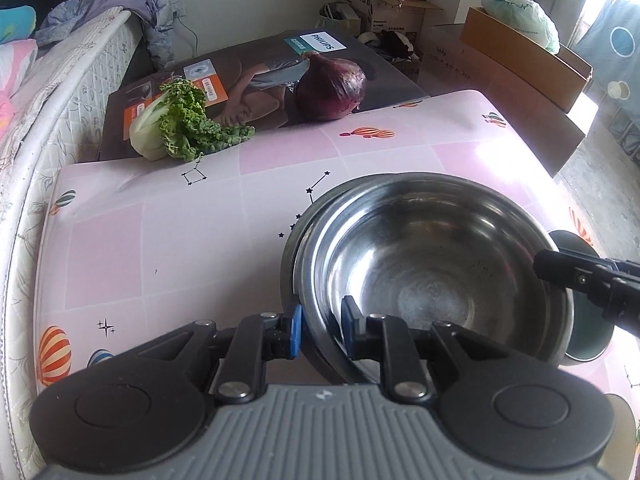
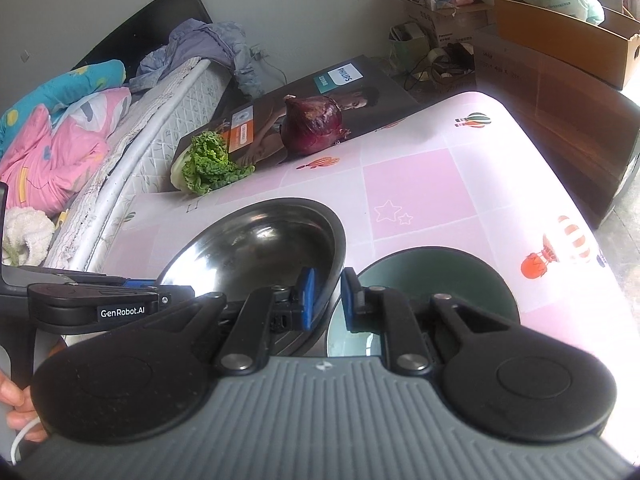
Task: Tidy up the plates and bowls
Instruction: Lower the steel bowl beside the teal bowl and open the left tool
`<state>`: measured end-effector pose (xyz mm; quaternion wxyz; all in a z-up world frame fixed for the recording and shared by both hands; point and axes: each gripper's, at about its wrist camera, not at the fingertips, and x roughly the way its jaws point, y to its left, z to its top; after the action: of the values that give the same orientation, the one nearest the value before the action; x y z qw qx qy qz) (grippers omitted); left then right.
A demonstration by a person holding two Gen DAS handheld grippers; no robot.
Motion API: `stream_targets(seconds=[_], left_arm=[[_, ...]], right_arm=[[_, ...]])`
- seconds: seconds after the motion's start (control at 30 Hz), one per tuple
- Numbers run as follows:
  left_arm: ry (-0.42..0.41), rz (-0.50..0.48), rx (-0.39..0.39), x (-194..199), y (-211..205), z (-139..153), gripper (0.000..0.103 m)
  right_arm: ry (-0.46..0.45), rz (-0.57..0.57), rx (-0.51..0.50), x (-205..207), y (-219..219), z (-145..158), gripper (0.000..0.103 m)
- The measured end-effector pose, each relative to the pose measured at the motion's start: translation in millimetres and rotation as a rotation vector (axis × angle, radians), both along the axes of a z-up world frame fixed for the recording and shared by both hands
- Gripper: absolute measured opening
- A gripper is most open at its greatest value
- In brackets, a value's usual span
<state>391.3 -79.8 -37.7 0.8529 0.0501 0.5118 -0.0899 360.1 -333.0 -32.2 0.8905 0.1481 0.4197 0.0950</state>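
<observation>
Left wrist view: The left gripper [image 1: 320, 330] is clamped on the near rim of the steel bowl [image 1: 436, 276]. One blue pad sits outside the wall and the other inside; the jaws are narrow, with only the rim between them. A second steel rim [image 1: 294, 240] shows just beyond the bowl's left edge, nested under it. The right gripper [image 1: 560, 270] enters from the right edge and meets the bowl's opposite rim; its jaw gap cannot be read here. The pink tablecloth [image 1: 168, 232] lies bare to the left and beyond. The leafy cabbage [image 1: 180, 124] and red onion [image 1: 332, 88] lie at the far edge, well apart from the bowl.

Right wrist view: The right gripper [image 2: 326, 300] is closed narrowly on the steel bowl's [image 2: 256, 248] right rim, pads on either side of the wall. A dark green bowl [image 2: 440, 276] sits just beside it, under the right finger. The left gripper [image 2: 160, 292] grips the bowl's opposite side. The tablecloth [image 2: 420, 184] is bare toward its far-right corner.
</observation>
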Motion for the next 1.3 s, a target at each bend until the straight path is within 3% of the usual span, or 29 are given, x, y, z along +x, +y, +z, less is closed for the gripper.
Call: stream_targets(seconds=[0.2,0.47,0.7,0.97,1.3], left_arm=[[-0.007,0.000,0.024,7.7,-3.0,-0.1,0.023],[-0.013,0.003,0.025,8.0,-0.1,1.3,0.037],[-0.035,0.002,0.012,2.0,3.1,12.9,0.048],[-0.087,-0.007,-0.026,-25.5,9.8,46.2,0.056],[-0.141,-0.064,-0.062,-88.1,5.4,81.6,0.064]], right_arm=[[0.010,0.015,-0.014,14.0,3.6,-8.7,0.015],[0.016,0.025,0.006,20.3,7.2,-10.3,0.016],[0.005,0.032,0.072,13.6,-0.5,-4.6,0.023],[-0.039,0.060,0.116,-20.2,-6.9,26.6,0.028],[-0.092,0.045,0.086,-92.7,-26.1,70.0,0.032]])
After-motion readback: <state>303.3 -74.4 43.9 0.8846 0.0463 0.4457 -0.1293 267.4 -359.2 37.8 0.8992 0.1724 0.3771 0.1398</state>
